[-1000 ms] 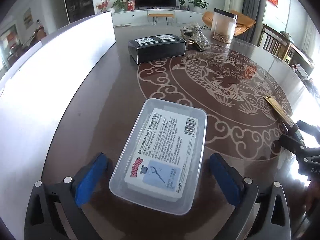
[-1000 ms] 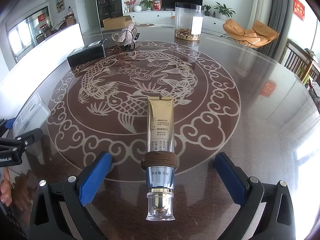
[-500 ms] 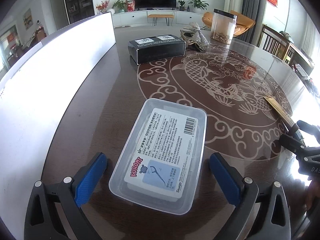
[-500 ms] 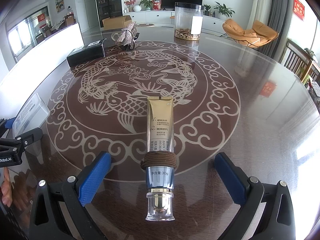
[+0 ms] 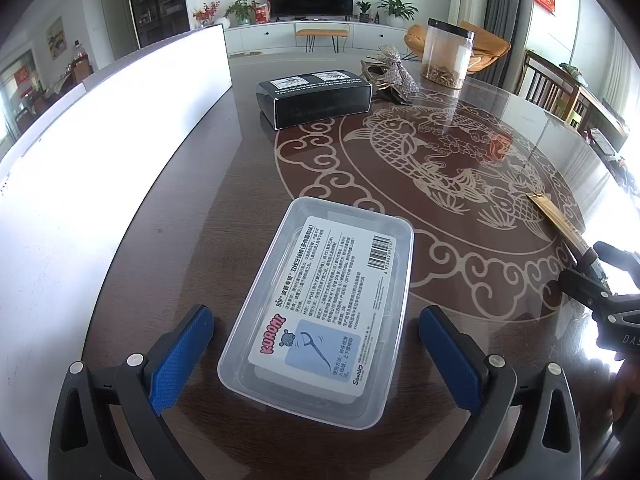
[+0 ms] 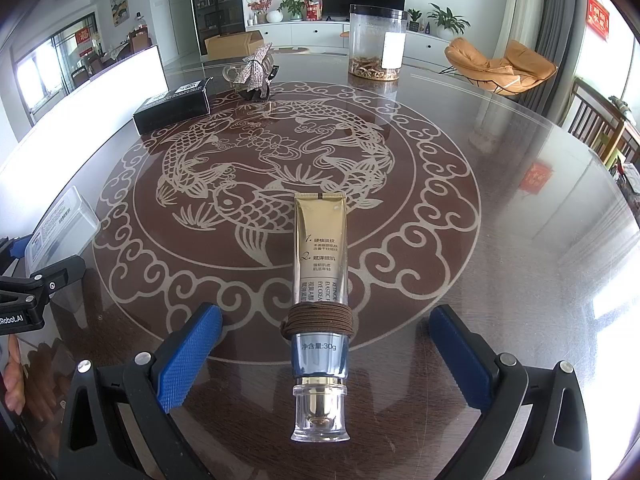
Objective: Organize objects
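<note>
A clear plastic box with a floss-pick label lies on the dark round table, between the blue pads of my open left gripper; the pads stand apart from its sides. A gold cream tube with a brown band and clear cap lies between the pads of my open right gripper, untouched. The tube also shows at the right of the left wrist view, and the box shows at the left of the right wrist view.
A black carton, a silver bow ornament and a clear jar stand at the table's far side. A white board runs along the left edge. Chairs stand beyond the table on the right.
</note>
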